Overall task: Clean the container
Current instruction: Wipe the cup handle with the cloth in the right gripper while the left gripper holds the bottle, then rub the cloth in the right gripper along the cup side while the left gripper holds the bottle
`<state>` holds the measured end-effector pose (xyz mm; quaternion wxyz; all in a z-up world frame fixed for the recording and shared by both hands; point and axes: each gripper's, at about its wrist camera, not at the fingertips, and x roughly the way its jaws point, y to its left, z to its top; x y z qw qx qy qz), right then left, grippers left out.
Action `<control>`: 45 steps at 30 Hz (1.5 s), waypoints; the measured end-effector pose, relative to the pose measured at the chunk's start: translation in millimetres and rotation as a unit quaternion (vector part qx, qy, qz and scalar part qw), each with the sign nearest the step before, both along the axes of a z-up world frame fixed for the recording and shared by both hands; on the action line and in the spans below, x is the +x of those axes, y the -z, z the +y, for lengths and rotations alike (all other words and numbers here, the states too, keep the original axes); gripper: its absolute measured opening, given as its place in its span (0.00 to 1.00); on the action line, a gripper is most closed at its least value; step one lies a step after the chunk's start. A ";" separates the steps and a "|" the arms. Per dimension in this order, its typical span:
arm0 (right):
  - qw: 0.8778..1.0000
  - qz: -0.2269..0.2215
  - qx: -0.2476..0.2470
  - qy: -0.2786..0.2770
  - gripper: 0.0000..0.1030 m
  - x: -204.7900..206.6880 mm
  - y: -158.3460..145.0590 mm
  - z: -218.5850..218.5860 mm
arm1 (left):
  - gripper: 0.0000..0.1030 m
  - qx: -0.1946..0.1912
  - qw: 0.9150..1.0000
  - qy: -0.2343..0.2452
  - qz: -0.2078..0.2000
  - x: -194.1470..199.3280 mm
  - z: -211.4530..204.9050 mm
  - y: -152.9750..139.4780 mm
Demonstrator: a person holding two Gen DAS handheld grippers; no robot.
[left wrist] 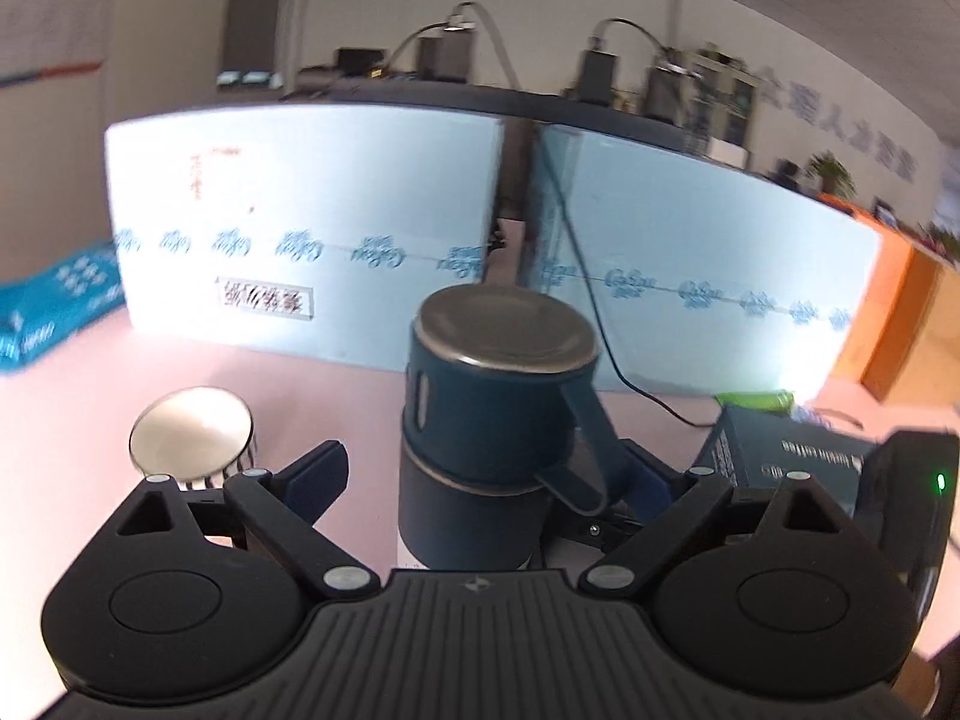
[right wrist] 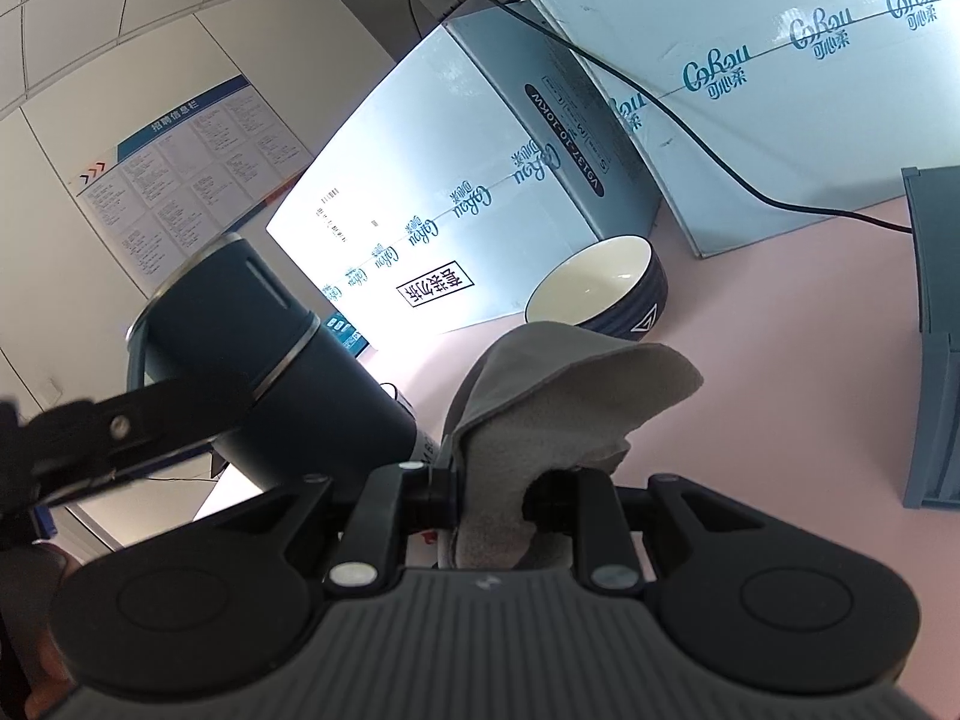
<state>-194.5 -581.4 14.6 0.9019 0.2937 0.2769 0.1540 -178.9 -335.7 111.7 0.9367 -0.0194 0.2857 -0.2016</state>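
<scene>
Both wrist views close, angled down; share flask (left wrist: 492, 420), boxes (right wrist: 456, 180).

Both views are brightly lit. Strong glare is thrown off the pale boxes (left wrist: 312, 240) ahead of the grippers. The left view is smeared by motion blur; straight edges are bowed toward the corners.

Pink table (right wrist: 780, 390): bowl (right wrist: 600, 288), cardboard boxes (right wrist: 750, 90), grey bin (right wrist: 936, 330).
</scene>
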 end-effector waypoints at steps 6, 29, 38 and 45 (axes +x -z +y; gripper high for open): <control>1.000 0.001 0.005 0.000 0.22 -1.3 2.1 -3.9 | 0.62 0.001 1.000 0.010 -0.016 -6.1 -0.7 2.2; 0.998 -0.025 0.033 -0.041 0.22 -9.7 -8.9 -4.7 | 0.63 -0.022 0.967 0.255 -0.009 37.8 47.9 5.2; 0.988 -0.089 0.105 -0.063 0.22 -1.8 -49.2 -20.7 | 0.63 -0.018 0.966 0.256 -0.020 31.2 45.8 8.0; 0.987 -0.100 0.086 -0.087 0.22 13.9 -61.3 -21.5 | 0.63 -0.019 0.967 0.253 -0.019 33.0 44.3 8.2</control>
